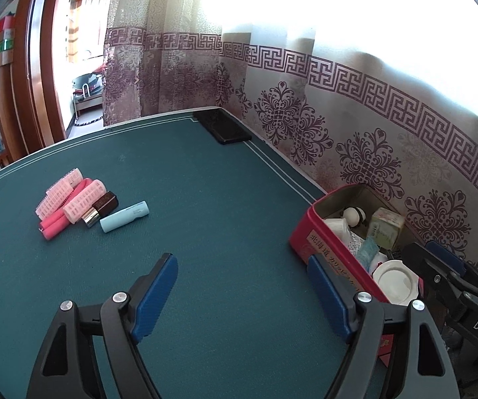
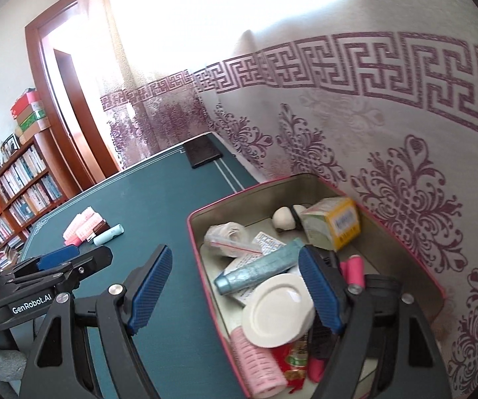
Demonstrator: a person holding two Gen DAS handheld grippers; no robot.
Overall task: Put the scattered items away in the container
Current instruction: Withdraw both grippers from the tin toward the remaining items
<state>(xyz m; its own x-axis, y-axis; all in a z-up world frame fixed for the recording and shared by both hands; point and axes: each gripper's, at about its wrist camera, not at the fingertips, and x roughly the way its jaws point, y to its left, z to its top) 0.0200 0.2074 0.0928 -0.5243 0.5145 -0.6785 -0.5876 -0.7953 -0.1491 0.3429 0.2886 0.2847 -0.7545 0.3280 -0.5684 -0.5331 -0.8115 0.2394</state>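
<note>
A red tin box (image 1: 318,232) stands at the table's right edge by the curtain; in the right wrist view its rim (image 2: 194,232) shows it full of items, with a white lid (image 2: 277,309), a blue tube (image 2: 255,271) and a pink roller (image 2: 258,362). At the far left lie pink hair rollers (image 1: 62,196), a pink stick (image 1: 52,226), a dark lipstick (image 1: 102,207) and a light blue tube (image 1: 124,216). My left gripper (image 1: 242,286) is open and empty over the cloth. My right gripper (image 2: 235,286) is open and empty over the box's near left wall.
The table has a green cloth (image 1: 205,199) with white border lines. A black flat object (image 1: 224,126) lies at the far corner. A patterned curtain (image 1: 371,116) hangs right behind the box. A bookshelf (image 2: 23,179) and a doorway stand beyond the table's left.
</note>
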